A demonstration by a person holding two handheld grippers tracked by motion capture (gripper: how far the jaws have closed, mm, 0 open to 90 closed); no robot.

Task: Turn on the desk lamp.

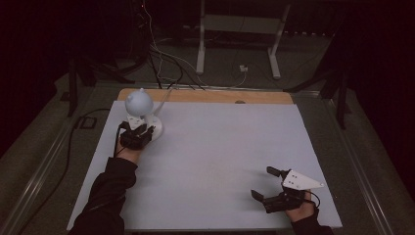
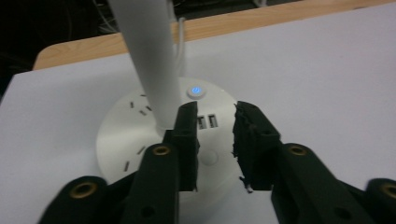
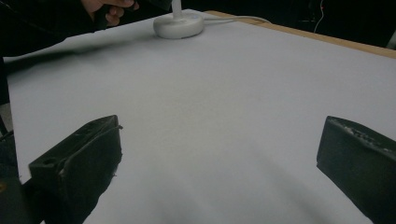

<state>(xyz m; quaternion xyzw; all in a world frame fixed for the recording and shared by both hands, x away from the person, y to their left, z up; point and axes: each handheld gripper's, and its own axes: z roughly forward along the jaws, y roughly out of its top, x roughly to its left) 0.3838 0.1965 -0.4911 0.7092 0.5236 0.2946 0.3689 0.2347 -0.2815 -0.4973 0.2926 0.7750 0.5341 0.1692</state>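
Left gripper [image 2: 215,140] over the desk lamp [image 1: 139,110] at the table's far-left corner.
Jaws slightly parted above the round base [image 2: 140,140] beside the stem, near the lit blue button [image 2: 196,90], clasping nothing. Right gripper [image 1: 266,183] wide apart, empty, low over the white tabletop [image 1: 220,147] near right.

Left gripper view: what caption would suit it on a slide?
Left gripper, jaws slightly apart, poised over a white lamp base beside its lit blue button.

The high view looks down from above on the whole white table [image 1: 210,161]. The left gripper view sits very close to the lamp base [image 2: 135,135]. The right gripper view looks low across the table at that base [image 3: 179,24], far off.
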